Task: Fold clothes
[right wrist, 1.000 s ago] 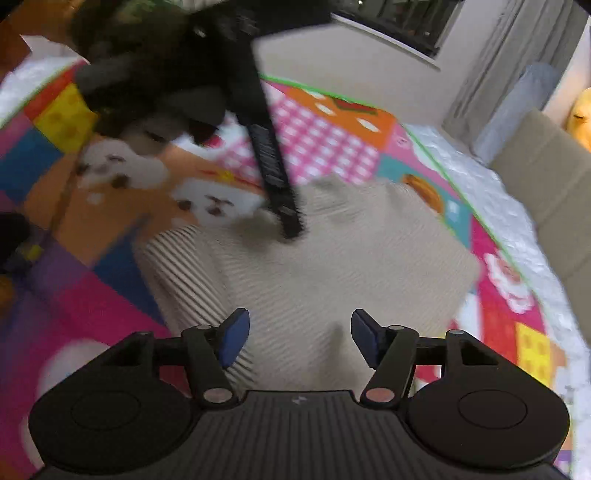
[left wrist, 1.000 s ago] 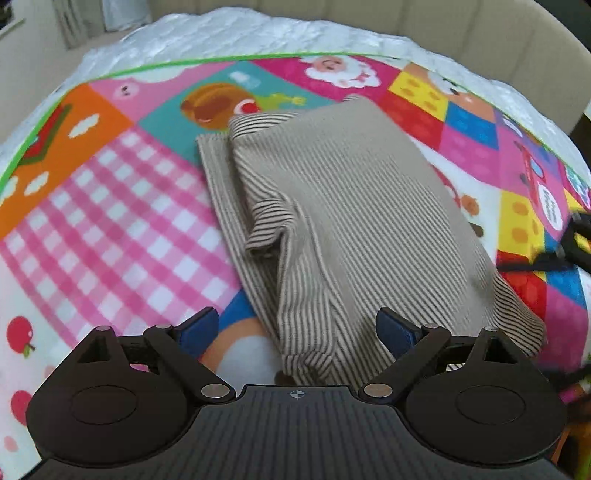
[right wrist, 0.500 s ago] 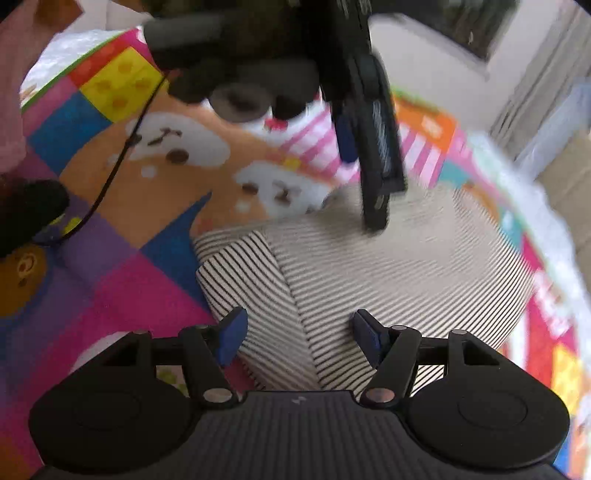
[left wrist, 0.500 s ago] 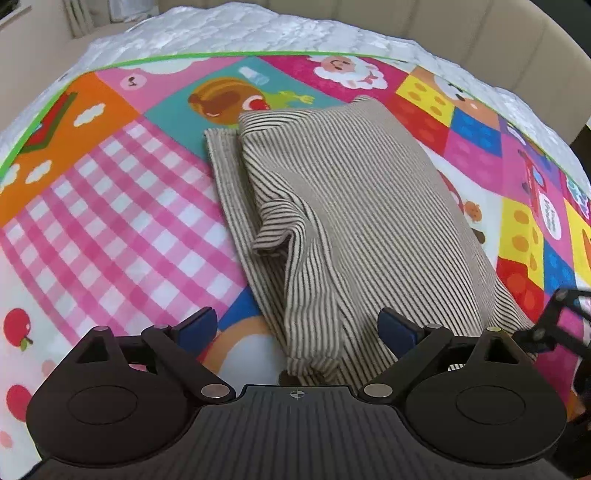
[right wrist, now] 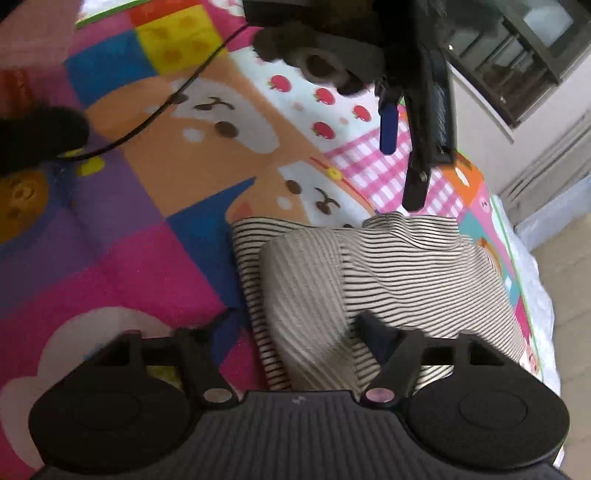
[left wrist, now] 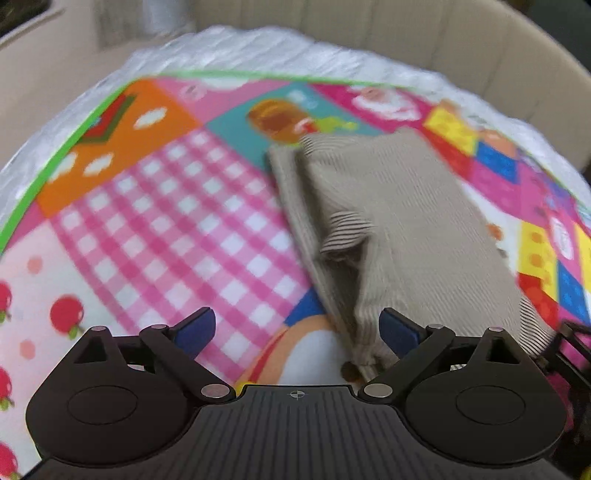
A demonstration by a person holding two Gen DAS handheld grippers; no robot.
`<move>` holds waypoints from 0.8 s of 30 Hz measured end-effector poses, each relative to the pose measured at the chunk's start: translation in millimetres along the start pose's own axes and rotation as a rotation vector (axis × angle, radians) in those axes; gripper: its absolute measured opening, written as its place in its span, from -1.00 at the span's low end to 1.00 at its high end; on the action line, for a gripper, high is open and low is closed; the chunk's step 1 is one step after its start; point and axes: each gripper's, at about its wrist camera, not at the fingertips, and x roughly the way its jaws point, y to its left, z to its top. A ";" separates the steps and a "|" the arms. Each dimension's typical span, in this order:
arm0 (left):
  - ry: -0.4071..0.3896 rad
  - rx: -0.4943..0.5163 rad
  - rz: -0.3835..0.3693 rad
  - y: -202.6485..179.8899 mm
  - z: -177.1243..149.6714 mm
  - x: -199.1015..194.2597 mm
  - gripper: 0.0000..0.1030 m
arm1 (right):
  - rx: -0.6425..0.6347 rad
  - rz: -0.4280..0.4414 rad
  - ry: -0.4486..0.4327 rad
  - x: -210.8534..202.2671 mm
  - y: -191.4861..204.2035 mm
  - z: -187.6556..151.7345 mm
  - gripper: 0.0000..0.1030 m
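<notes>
A beige shirt with thin dark stripes (left wrist: 413,229) lies folded into a long strip on the colourful play mat (left wrist: 166,221). My left gripper (left wrist: 295,328) hovers open over the mat at the strip's near end, and its right pad (left wrist: 397,328) is beside the cloth edge. In the right wrist view the left gripper (right wrist: 402,158) hangs above the shirt's far end. My right gripper (right wrist: 291,328) is low over the other end of the shirt (right wrist: 406,266). Its jaws are closing, with a raised hump of fabric between them. The right pad (right wrist: 373,332) touches the cloth; the left pad is hard to see.
The mat covers a white quilted mattress (left wrist: 258,48) with a beige padded headboard (left wrist: 369,26) behind. A black cable (right wrist: 155,122) runs across the mat at the upper left of the right wrist view. A window (right wrist: 517,55) and beige floor (right wrist: 569,295) lie beyond the bed.
The left gripper drew back and left, so the shirt sits further right in its view. The right gripper sank onto the shirt's end, its jaws narrowed and the fabric bunched up between them.
</notes>
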 end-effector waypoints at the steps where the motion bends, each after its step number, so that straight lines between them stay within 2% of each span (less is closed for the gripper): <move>1: -0.032 0.049 -0.025 -4.2 -1.7 -6.9 0.91 | 0.085 0.024 0.010 -0.7 -14.2 3.0 -0.22; 4: -0.099 0.274 -0.088 -25.0 -9.9 -24.1 0.97 | 0.412 0.143 0.030 -5.5 -62.6 3.5 -0.27; 7: -0.096 0.479 -0.140 -47.3 -22.2 -27.9 1.00 | 0.657 0.222 0.043 -6.2 -92.4 -6.0 -0.27; 10: -0.087 0.633 -0.167 -68.1 -36.7 -25.6 1.00 | 0.767 0.253 0.045 -6.0 -98.8 -9.3 -0.28; 14: -0.108 0.793 -0.157 -90.4 -58.0 -20.1 1.00 | 0.732 0.231 0.041 -11.8 -88.6 -4.5 -0.31; 16: -0.090 0.839 -0.202 -97.1 -63.1 -20.2 1.00 | 0.736 0.226 0.044 -12.1 -89.4 -4.3 -0.34; 18: -0.110 0.874 -0.210 -101.6 -67.9 -22.2 1.00 | 0.748 0.225 0.043 -11.0 -91.9 -5.2 -0.35; 20: -0.142 0.901 -0.155 -106.6 -72.6 -19.4 1.00 | 0.694 0.198 0.028 -15.7 -86.4 -3.3 -0.34; 21: -0.164 0.914 -0.098 -109.6 -73.8 -14.7 1.00 | 0.626 0.168 0.017 -19.8 -79.9 -0.7 -0.34; 23: -0.209 0.920 0.019 -113.3 -72.7 -5.7 1.00 | 0.482 0.100 -0.007 -27.1 -65.3 3.8 -0.23; 24: -0.205 0.883 0.024 -111.1 -65.7 -4.0 1.00 | 0.400 0.052 -0.021 -29.4 -55.6 4.8 -0.07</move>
